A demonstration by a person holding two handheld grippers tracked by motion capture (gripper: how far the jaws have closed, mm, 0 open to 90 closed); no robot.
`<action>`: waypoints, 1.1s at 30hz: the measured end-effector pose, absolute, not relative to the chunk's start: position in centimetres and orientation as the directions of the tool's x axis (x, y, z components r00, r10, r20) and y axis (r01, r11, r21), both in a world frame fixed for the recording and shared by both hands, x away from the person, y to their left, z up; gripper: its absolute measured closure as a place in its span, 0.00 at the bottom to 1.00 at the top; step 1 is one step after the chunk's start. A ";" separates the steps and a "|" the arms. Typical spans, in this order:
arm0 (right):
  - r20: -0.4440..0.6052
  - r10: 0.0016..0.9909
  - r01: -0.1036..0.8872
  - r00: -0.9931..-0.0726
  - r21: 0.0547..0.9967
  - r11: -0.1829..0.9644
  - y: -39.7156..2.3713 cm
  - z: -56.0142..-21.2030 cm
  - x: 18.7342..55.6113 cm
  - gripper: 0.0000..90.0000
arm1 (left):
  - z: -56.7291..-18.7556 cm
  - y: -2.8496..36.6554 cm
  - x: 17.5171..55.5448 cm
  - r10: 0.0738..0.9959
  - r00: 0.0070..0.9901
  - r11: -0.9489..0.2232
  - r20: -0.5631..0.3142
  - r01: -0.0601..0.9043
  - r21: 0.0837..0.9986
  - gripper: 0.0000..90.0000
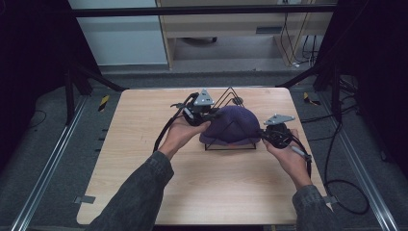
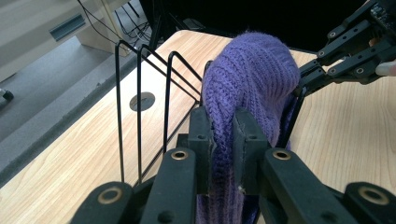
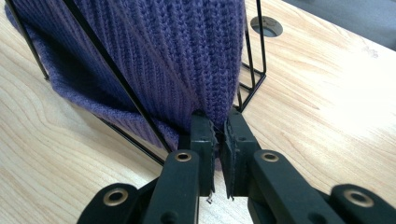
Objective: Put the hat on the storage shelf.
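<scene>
Clearly soft and light, the knit hat [image 1: 232,124] sags between both clenched grippers, left gripper [image 2: 223,140] and right gripper [image 3: 218,140], each pinching its rim over the wire rack [image 2: 140,107].

No text, label, brand, number or sign can be read anywhere here.

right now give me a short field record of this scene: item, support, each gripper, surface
item: purple knit hat, draped over the rack
support: black wire rack with upright triangular loops, standing on the table
left gripper: shut on the hat's knit at one side
right gripper: shut on the hat's lower edge at the opposite side
surface: light wooden table
</scene>
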State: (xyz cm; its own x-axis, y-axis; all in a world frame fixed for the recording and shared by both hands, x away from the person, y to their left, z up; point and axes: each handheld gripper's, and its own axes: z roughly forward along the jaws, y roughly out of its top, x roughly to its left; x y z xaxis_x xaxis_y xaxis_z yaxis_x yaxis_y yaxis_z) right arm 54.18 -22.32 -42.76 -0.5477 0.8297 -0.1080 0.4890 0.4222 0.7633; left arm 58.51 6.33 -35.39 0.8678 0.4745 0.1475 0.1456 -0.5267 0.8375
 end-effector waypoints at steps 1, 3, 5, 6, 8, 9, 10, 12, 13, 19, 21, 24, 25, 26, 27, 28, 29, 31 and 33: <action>-0.108 0.829 0.488 -0.548 0.764 0.422 -22.3 -42.8 54.2 0.94 | -35.4 6.3 58.5 0.473 0.868 -0.528 0.148 0.145 0.837 0.88; -0.102 0.831 0.493 -0.547 0.763 0.418 -22.3 -42.9 54.2 0.94 | -35.5 6.3 58.5 0.472 0.869 -0.529 0.149 0.144 0.836 0.88; -0.103 0.831 0.492 -0.547 0.763 0.418 -22.4 -42.9 54.2 0.94 | -35.5 6.3 58.4 0.470 0.870 -0.531 0.150 0.143 0.835 0.88; -0.096 0.831 0.497 -0.547 0.761 0.416 -22.3 -42.9 54.1 0.94 | -35.5 6.3 58.4 0.469 0.870 -0.533 0.151 0.143 0.834 0.88; -0.103 0.831 0.495 -0.547 0.761 0.420 -22.4 -43.0 54.1 0.94 | -35.6 6.3 58.4 0.467 0.871 -0.534 0.152 0.141 0.833 0.88; -0.103 0.830 0.495 -0.548 0.760 0.422 -22.4 -43.0 54.1 0.93 | -35.7 6.3 58.3 0.468 0.871 -0.533 0.151 0.142 0.834 0.88; -0.101 0.830 0.497 -0.549 0.759 0.421 -22.4 -43.1 54.1 0.93 | -35.8 6.4 58.3 0.470 0.870 -0.532 0.149 0.144 0.834 0.88; -0.100 0.829 0.498 -0.550 0.757 0.422 -22.4 -43.1 54.1 0.93 | -36.1 6.5 58.4 0.473 0.869 -0.529 0.145 0.149 0.835 0.88; -0.100 0.828 0.499 -0.551 0.757 0.423 -22.3 -43.1 54.1 0.93 | -36.1 6.5 58.4 0.474 0.869 -0.529 0.143 0.151 0.835 0.88; -0.099 0.826 0.499 -0.555 0.755 0.426 -22.3 -43.3 54.1 0.93 | -36.4 6.7 58.3 0.471 0.871 -0.530 0.141 0.152 0.834 0.88; -0.097 0.826 0.501 -0.555 0.754 0.425 -22.3 -43.4 54.1 0.93 | -36.5 6.6 58.3 0.471 0.871 -0.532 0.141 0.153 0.833 0.88; -0.096 0.823 0.502 -0.559 0.751 0.429 -22.3 -43.6 54.1 0.93 | -36.6 6.6 58.3 0.471 0.871 -0.531 0.138 0.155 0.833 0.88; -0.093 0.825 0.506 -0.557 0.750 0.426 -22.3 -43.6 54.1 0.93 | -36.7 6.6 58.3 0.470 0.871 -0.531 0.139 0.154 0.833 0.88; -0.091 0.827 0.508 -0.555 0.750 0.424 -22.3 -43.7 54.1 0.93 | -36.7 6.6 58.3 0.471 0.871 -0.530 0.138 0.154 0.834 0.88; -0.091 0.824 0.506 -0.559 0.750 0.426 -22.4 -43.7 54.1 0.93 | -36.7 6.6 58.3 0.470 0.872 -0.531 0.136 0.156 0.833 0.88; -0.090 0.824 0.505 -0.560 0.752 0.425 -22.4 -43.7 54.1 0.93 | -36.7 6.6 58.3 0.469 0.872 -0.533 0.139 0.154 0.832 0.88; -0.087 0.825 0.507 -0.559 0.752 0.422 -22.4 -43.7 54.1 0.93 | -36.7 6.6 58.3 0.468 0.873 -0.534 0.139 0.154 0.831 0.88; -0.083 0.825 0.508 -0.559 0.752 0.420 -22.4 -43.7 54.0 0.93 | -36.7 6.6 58.2 0.467 0.873 -0.534 0.138 0.154 0.832 0.88; -0.082 0.824 0.508 -0.560 0.752 0.420 -22.4 -43.7 54.0 0.93 | -36.7 6.6 58.2 0.467 0.873 -0.534 0.137 0.155 0.831 0.88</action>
State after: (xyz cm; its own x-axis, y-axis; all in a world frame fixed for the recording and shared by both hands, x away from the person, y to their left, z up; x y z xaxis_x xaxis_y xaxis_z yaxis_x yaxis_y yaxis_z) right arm 54.05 -22.43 -43.71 -0.5599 0.8245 -0.0821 0.5083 0.4200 0.7518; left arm 58.24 6.62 -36.72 0.8734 0.4671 0.1375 0.1547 -0.5338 0.8313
